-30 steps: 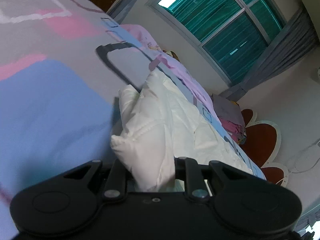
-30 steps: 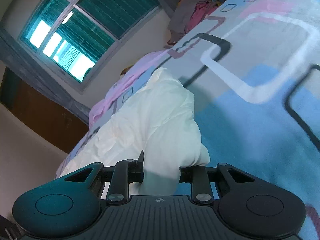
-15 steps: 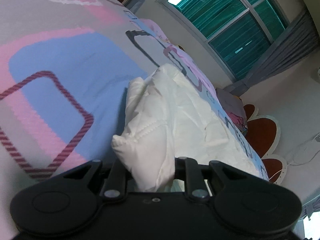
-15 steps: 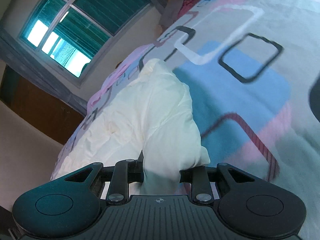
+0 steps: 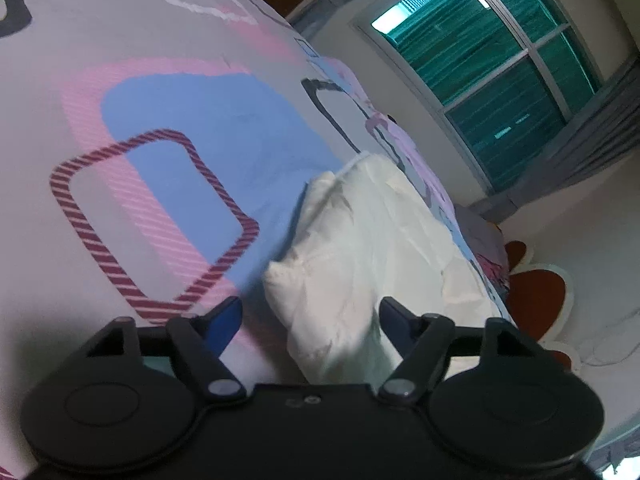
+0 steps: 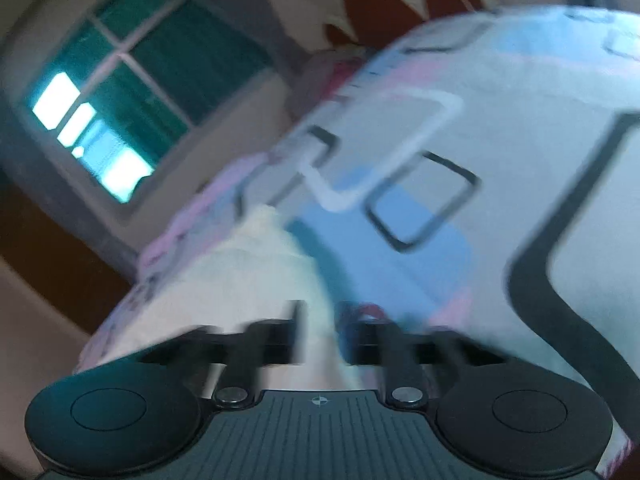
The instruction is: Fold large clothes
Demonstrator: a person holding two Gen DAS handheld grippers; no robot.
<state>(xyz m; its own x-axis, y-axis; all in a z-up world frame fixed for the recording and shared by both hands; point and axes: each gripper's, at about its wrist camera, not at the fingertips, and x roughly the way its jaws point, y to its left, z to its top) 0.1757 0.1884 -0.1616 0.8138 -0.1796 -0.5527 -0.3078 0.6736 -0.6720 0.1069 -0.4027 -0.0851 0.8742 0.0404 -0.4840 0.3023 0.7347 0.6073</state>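
Since a moment ago the left gripper [image 5: 310, 314] has spread and let go, its fingers apart either side of the white garment [image 5: 360, 248] heaped on the bed [image 5: 160, 128], while the blurred right gripper [image 6: 320, 320] stays pinched on the garment [image 6: 240, 280].

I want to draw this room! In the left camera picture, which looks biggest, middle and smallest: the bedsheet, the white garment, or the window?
1. Bedsheet, fills most of the picture.
2. White garment and window look about alike; the garment sits nearer the camera, so I won't rank them.
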